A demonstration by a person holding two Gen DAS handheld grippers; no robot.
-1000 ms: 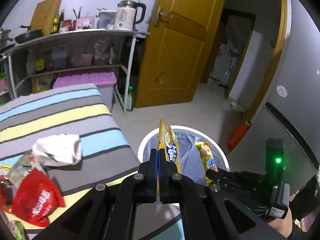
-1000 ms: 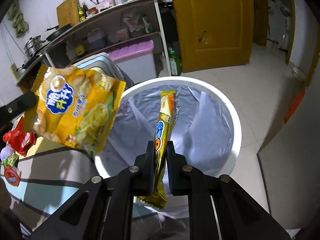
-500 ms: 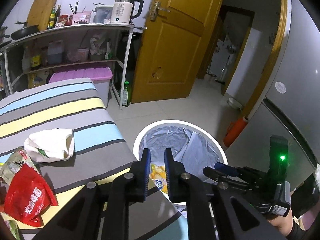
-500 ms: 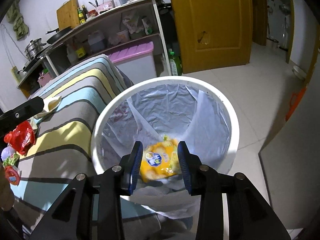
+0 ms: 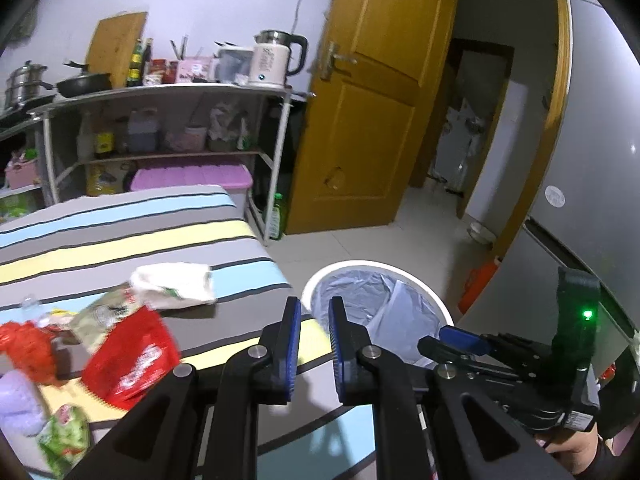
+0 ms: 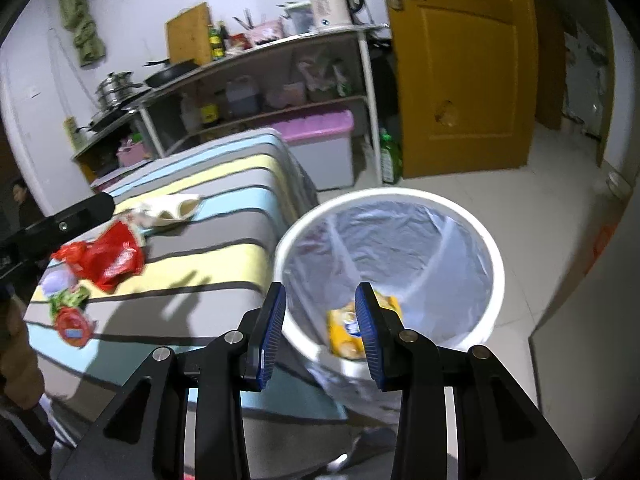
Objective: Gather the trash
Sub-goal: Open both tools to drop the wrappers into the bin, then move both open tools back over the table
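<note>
Both tools empty. Left gripper (image 5: 313,312) narrowly parted, nothing between the pads; right gripper (image 6: 320,312) wider apart, also bare. Right gripper poised over the near rim of the white bin (image 6: 494,264), left one over the edge of the striped table (image 5: 120,232). One yellow snack packet (image 6: 344,330) already down in the bin liner.

Trash left on the striped table: red wrapper (image 5: 128,356), crumpled white bag (image 5: 172,284) behind it, red crumpled piece (image 5: 24,344) at far left, green wrapper (image 5: 64,440) near the front edge, small round red lid (image 6: 72,326) beside it. Lilac lump (image 5: 16,404) near the edge, kind unclear.

Likely step: back to the table for the next pieces. Best done one piece per gripper. Red wrapper closest to the left gripper, so a good first pick. Worth opening the left pads wider before descending, since the narrow gap may just push the foil. Pinch at a raised crease or puffed edge, not flat against the cloth. Risk: thin foil sliding, or the cloth caught in the pads. Motion blur in both views, so small items hard to read.
</note>
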